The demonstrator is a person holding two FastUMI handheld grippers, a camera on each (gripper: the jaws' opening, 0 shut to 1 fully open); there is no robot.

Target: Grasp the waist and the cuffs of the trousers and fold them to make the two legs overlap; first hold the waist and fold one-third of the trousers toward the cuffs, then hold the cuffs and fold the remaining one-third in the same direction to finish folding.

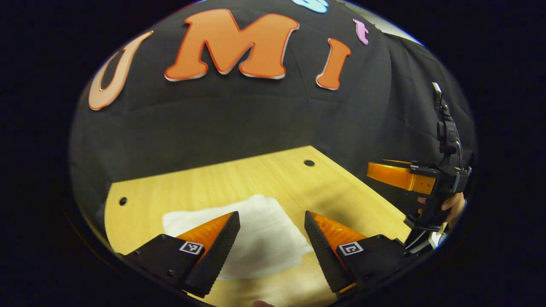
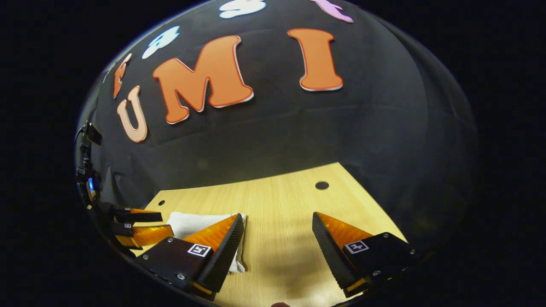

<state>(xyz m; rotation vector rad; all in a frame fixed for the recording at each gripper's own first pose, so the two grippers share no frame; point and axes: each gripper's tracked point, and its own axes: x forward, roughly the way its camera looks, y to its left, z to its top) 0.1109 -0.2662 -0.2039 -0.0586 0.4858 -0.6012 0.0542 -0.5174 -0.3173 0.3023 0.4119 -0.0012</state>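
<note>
The white trousers (image 1: 260, 238) lie folded into a compact rectangle on the wooden table (image 1: 239, 179). In the left gripper view, my left gripper (image 1: 271, 218) hovers open just above and in front of them, with nothing between its fingers. The right gripper (image 1: 401, 177) hangs off to the right above the table's edge, held by a hand (image 1: 453, 204). In the right gripper view, my right gripper (image 2: 277, 221) stands open over bare wood. The trousers (image 2: 192, 222) lie to its left, partly hidden behind its left finger. The left gripper (image 2: 138, 228) shows beyond them at the far left.
The table (image 2: 281, 200) has small dark holes near its far corners (image 1: 309, 163) (image 1: 123, 201) (image 2: 322, 185). The black cloth wall (image 1: 239, 115) stands right behind the table's far edge. Bare wood lies to the right of the trousers.
</note>
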